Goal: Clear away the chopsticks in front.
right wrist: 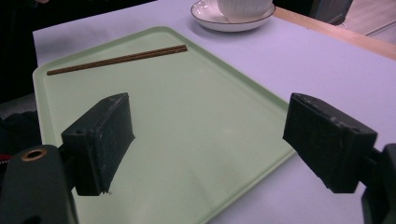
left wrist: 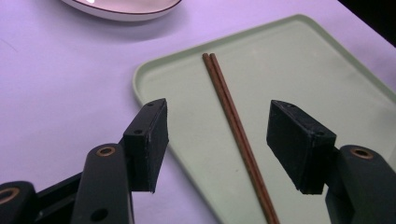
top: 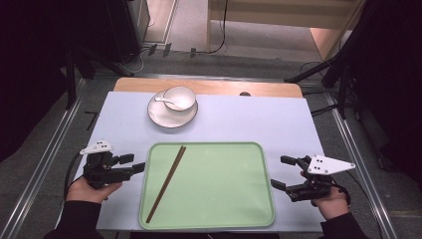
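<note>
**Chopsticks wait ahead of the left gripper**

The left gripper (top: 137, 163), jaws apart and empty, faces the brown wooden chopsticks (left wrist: 235, 126) lying on the pale green plastic tray (top: 239, 199). Likely pickup: straddle both sticks squarely. The right gripper (top: 283, 173) gapes empty beside the tray.

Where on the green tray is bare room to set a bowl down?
The pale green plastic tray is bare to the right of the brown wooden chopsticks, up to its right rim. Its left strip, beside the chopsticks, is narrow.
</note>
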Demonstrator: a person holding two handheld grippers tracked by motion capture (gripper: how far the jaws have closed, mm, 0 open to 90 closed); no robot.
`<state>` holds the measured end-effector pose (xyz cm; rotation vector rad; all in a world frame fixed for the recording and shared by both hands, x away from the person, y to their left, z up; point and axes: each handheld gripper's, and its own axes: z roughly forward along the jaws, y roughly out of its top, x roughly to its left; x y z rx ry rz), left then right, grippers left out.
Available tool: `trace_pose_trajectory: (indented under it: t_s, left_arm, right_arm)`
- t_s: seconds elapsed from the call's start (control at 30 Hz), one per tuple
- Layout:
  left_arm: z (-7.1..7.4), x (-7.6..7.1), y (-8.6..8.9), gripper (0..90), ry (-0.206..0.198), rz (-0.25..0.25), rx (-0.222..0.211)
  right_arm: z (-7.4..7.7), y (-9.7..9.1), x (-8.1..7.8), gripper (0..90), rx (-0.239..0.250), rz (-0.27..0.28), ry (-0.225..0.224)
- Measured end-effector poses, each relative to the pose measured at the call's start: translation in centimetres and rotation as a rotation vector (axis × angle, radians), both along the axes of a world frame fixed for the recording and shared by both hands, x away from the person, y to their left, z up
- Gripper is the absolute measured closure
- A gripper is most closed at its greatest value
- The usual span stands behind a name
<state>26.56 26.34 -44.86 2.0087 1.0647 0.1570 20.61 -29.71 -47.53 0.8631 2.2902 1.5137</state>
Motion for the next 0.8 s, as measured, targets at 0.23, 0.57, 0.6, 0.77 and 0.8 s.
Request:
trace_pose_trajectory:
  t_s: [0.23, 0.57, 0.6, 0.77, 0.8]
  left_arm:
    - [-0.4, -0.5, 1.6, 35.8, -0.051, -0.022, 0.046]
    - [-1.0, -1.1, 2.8, 32.4, -0.077, -0.019, 0.032]
    - [-1.0, -1.1, 2.9, 32.4, -0.078, -0.018, 0.03]
    - [-1.1, -1.0, 3.0, 31.1, -0.071, -0.014, 0.028]
    - [-1.2, -1.0, 3.0, 30.8, -0.069, -0.014, 0.027]
  right_arm:
    - [0.0, -0.1, 0.0, 16.4, 0.003, -0.005, -0.001]
    - [0.1, 0.0, -0.1, 16.4, 0.005, -0.003, -0.001]
    - [0.1, 0.0, -0.1, 16.4, 0.005, -0.003, -0.001]
    - [0.1, -0.1, -0.2, 16.4, 0.005, -0.002, -0.001]
    - [0.1, -0.1, -0.2, 16.4, 0.005, -0.001, -0.002]
